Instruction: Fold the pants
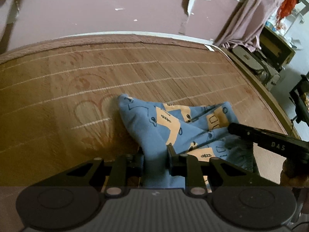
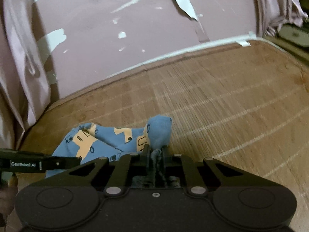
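L wrist view, left to right: bamboo mat w/ pale stitched lines and a faint reddish print filled the left side and ran back to a pink wall w/ peeling white patches. Pants, blue w/ peach blocks and dark doodles, lay bunched on the mat centre-right, one corner poking up toward the wall. L gripper was closed down on a thick fold of pants; blue cloth filled the gap betw. the fingers and ran back toward the cam. Further right, the R gripper's black body came in from the edge, tip over the pants' right side. Beyond the mat's edge: a pink curtain, something orange-red hanging, cluttered shelves, too blurred to name.

R wrist view, left to right: curtain at far left, then the L gripper's black body low at the edge, lettered, tip touching the pants. Pants sat crumpled on the mat, near its left rim. R gripper was nearly closed, pinching a narrow bunched ridge of cloth betw. its fingers; a plain blue corner stood up just past the tips. Right of that, bare mat to the far edge; wall behind.
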`<state>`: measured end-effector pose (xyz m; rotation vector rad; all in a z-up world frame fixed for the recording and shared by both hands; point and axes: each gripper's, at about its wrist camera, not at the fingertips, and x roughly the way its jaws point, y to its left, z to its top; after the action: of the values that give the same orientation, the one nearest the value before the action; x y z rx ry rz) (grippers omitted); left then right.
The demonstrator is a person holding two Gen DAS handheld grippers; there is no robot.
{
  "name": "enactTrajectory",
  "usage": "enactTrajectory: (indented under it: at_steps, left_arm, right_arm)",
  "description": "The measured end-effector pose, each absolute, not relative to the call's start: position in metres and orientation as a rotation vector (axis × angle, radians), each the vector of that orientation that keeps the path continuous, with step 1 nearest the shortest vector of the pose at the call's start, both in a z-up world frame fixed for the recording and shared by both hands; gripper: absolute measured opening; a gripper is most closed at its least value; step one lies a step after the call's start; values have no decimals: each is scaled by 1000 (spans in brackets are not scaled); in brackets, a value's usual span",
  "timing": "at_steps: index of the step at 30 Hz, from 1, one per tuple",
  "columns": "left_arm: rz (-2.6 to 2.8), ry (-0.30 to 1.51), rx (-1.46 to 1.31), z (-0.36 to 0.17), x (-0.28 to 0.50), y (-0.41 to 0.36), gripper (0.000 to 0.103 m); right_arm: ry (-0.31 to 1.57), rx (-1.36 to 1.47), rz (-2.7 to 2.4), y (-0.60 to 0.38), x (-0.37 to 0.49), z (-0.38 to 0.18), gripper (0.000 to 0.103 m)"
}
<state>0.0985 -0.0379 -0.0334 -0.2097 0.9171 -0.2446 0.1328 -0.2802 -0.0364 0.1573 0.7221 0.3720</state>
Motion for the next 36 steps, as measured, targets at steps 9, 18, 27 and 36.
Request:
enactTrajectory:
  at_steps: [9, 18, 27, 36]
  left_arm:
    - [-182, 858, -179, -19, 119, -16, 24]
    - [-154, 866, -166, -26, 134, -2, 24]
    - [-151, 796, -176, 2, 172, 17, 24]
    - [-55, 799, -90, -16, 229, 29, 36]
  right_arm:
    - [692, 150, 447, -254, 176, -27, 12]
    - [710, 124, 503, -234, 205, -40, 12]
    - [668, 138, 535, -216, 258, -13, 12]
    - [713, 20, 504, -178, 335, -32, 15]
